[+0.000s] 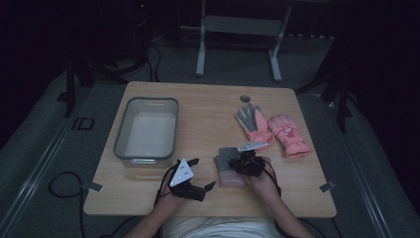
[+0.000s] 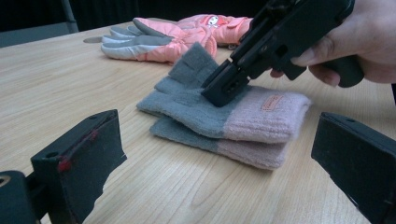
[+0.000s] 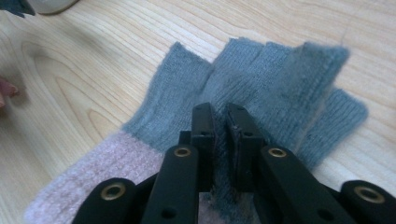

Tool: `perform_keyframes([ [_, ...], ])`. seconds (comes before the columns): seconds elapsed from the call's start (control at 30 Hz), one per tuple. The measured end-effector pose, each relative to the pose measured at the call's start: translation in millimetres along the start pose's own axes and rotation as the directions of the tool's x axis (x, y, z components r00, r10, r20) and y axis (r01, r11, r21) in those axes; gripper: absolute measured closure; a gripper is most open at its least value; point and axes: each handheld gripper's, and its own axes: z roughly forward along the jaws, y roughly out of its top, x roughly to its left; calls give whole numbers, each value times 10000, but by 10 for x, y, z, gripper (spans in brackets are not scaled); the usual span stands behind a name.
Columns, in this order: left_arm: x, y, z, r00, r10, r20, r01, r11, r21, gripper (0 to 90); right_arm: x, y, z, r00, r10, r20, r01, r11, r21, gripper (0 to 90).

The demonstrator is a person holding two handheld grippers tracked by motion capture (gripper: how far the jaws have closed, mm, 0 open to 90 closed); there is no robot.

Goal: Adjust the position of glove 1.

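Right gripper view: the right gripper (image 3: pixel 220 116), jaws nearly closed with a thin gap, presses onto the knit gloves (image 3: pixel 261 74), stacked at the table's (image 1: pixel 208 106) six o'clock edge. Left gripper (image 1: pixel 197 174) gapes open at their nine o'clock.

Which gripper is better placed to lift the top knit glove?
Right. The right gripper is already down on the stacked grey-and-pink knit gloves, its fingers nearly together with a fold of grey knit between them. The left gripper sits open beside the pair, touching nothing.
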Motion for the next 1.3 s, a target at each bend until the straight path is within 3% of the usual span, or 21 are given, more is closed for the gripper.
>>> perform_keyframes([
  [0.23,-19,-4,-5,9999,133,-17,-133,9998,-149,16,3,-8,-35,10000,14,-3,-14,9999,-149,689],
  [0.37,-83,60,-6,9978,622,211,-625,9979,138,17,-74,61,-305,9998,-106,138,118,9959,-901,638],
  [0.47,-109,129,-3,9960,869,217,-869,9962,-27,44,-212,94,-456,9997,97,217,-68,9914,-1307,627],
  [0.57,-139,249,29,9955,898,310,-906,9955,272,66,-299,116,-503,9989,210,411,-153,9909,-1341,624],
  [0.63,-185,335,111,9938,1003,484,-1051,9883,1107,73,-388,153,-516,9988,251,419,-194,9910,-1322,615],
  [0.67,-185,335,111,9938,1003,484,-1051,9883,1107,106,-388,153,-516,9988,251,419,-194,9910,-1322,615],
  [0.7,-206,358,161,9870,1180,1092,-1315,9833,1259,106,-411,166,-498,9988,233,424,-175,9913,-1303,612],
  [0.73,-220,367,190,9826,1291,1333,-1473,9795,1375,136,-449,186,-444,9989,324,330,-284,9929,-1154,605],
  [0.8,-258,379,276,9686,1676,1839,-2002,9638,1759,140,-475,198,-378,9989,394,251,-366,9941,-1025,597],
  [0.9,-303,358,418,9412,2142,2612,-2727,9381,2134,203,-513,205,-253,9985,547,79,-539,9952,-814,570],
  [0.97,-324,333,494,9278,2432,2828,-3125,9209,2331,211,-540,202,-170,9974,713,-72,-716,9954,-636,544],
  [1.0,-328,324,520,9259,2507,2825,-3214,9158,2408,223,-553,198,-128,9972,740,-102,-745,9956,-565,539],
  [1.13,-321,277,619,9024,3031,3063,-3848,8867,2562,264,-588,171,7,9971,762,74,-760,9969,-198,497],
  [1.2,-309,276,638,8927,3226,3147,-4087,8737,2639,293,-590,151,62,9972,732,154,-731,9973,-33,490],
  [1.23,-303,281,645,8909,3241,3182,-4119,8718,2652,307,-592,140,87,9975,706,93,-707,9975,58,474],
  [1.3,-295,292,649,8814,3489,3183,-4373,8574,2712,340,-592,125,118,9967,805,66,-806,9966,149,462],
])
